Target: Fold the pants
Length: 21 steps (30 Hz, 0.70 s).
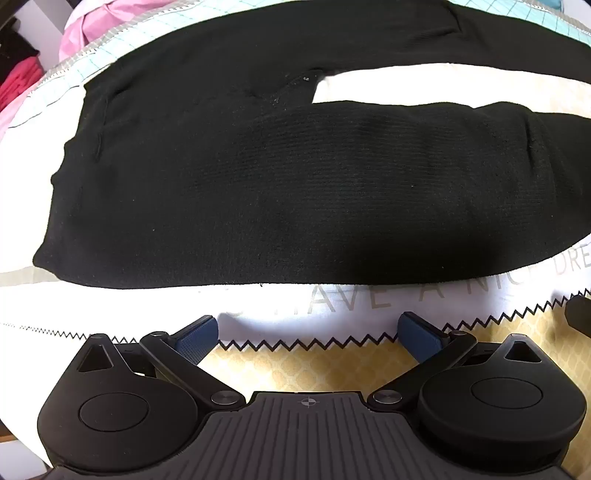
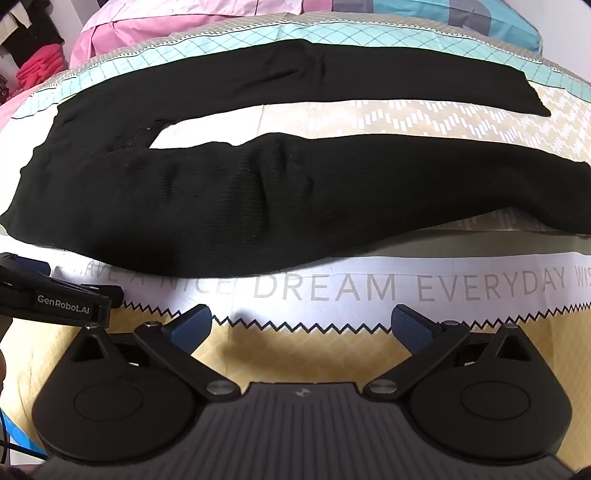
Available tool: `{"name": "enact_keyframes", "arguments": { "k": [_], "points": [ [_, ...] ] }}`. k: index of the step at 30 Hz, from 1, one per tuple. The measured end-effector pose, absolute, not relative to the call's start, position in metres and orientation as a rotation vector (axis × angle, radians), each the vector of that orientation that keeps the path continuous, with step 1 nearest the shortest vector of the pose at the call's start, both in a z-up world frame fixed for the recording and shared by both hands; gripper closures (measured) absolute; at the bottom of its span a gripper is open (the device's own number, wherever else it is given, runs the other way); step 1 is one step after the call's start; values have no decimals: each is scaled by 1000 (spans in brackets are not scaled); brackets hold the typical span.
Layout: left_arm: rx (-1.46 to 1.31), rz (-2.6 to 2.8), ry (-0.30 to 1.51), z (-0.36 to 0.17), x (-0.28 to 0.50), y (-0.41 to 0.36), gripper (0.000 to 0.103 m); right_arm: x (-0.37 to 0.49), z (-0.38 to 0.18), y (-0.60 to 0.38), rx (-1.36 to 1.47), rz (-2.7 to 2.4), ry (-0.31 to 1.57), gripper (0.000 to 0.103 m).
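Note:
Black knit pants [image 2: 229,192] lie flat and spread on a bed, waist at the left, both legs running right with a gap between them. They also fill the left wrist view [image 1: 258,184]. My left gripper [image 1: 308,332] is open and empty, just short of the near leg's edge by the waist end. My right gripper [image 2: 301,325] is open and empty, short of the near leg's middle. The left gripper's body also shows at the left edge of the right wrist view [image 2: 55,295].
The bedspread [image 2: 332,288] has a white band with grey lettering, a black zigzag line and yellow patterned cloth near me. Pink bedding [image 2: 147,26] and a teal checked pillow [image 2: 461,22] lie at the back. Red folded clothes [image 2: 37,70] sit far left.

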<state>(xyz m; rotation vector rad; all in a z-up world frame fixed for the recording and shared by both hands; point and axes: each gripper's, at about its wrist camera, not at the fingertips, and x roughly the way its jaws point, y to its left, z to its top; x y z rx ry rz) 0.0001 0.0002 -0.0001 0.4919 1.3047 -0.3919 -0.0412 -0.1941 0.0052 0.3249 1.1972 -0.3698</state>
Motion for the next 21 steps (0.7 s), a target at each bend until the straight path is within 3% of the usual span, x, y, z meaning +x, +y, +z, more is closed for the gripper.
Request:
{"name": "enact_keyframes", "arguments": {
  "k": [21],
  "points": [
    [493,-389,1304,0,0,0,0,-42,4,-192,328,-370,1202,0]
  ]
}}
